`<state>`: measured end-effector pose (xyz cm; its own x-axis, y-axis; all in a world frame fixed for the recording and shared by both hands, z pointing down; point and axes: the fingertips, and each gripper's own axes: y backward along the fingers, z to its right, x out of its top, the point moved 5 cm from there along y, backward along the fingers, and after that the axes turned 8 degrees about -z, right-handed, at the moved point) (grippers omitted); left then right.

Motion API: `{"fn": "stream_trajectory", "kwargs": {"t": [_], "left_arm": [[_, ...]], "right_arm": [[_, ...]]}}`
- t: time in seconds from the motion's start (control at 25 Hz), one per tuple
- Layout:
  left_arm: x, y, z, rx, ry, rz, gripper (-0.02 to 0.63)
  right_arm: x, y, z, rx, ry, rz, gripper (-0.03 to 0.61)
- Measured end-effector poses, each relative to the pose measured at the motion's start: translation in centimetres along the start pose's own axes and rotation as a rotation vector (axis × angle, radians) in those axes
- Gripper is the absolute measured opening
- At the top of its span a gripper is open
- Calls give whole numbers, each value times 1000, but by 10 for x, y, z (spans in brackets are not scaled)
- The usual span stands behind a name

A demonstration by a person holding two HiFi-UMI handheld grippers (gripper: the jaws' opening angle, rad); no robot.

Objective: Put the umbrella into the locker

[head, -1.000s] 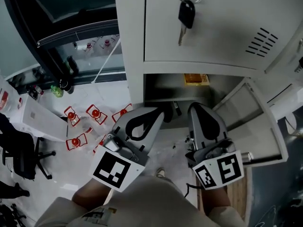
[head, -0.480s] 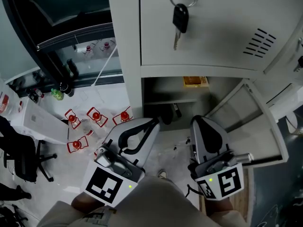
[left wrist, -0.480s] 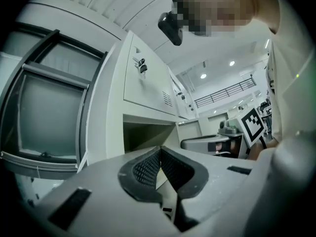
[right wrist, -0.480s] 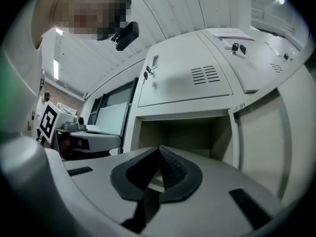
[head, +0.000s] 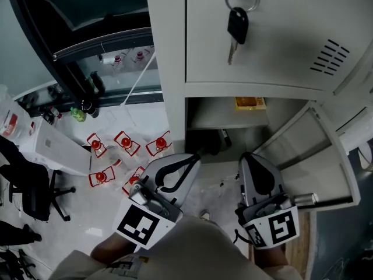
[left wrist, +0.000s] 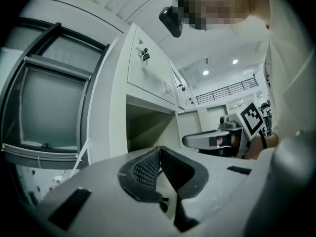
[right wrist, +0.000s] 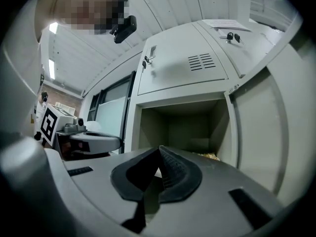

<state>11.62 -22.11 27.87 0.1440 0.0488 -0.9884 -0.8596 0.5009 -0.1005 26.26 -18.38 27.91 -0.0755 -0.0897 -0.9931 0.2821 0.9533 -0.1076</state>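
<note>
Here, two hand-held grippers (head: 194, 157) (head: 246, 157) (closed), locker (head: 173, 86)

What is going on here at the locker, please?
A person stands before a locker with its lower door swung open, holding a gripper in each hand. The left gripper and right gripper are both shut and empty, pointing towards the open compartment. A dark thing shows low in that compartment; what it is I cannot tell. A key hangs from the closed door above.
</note>
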Motion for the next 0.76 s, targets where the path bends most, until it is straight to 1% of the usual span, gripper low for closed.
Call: {"fn": "stream_trajectory", "kwargs": {"t": [0.24,0.76], "left_arm": [[-5,-2,-1,9,4,-12,8],[-4,-3,-2,-7,-4,-17,9]], "right_arm": [[0,-6,-4,12,-2,-2,8],[4,-6,-5,12,-24,10,8]]}}
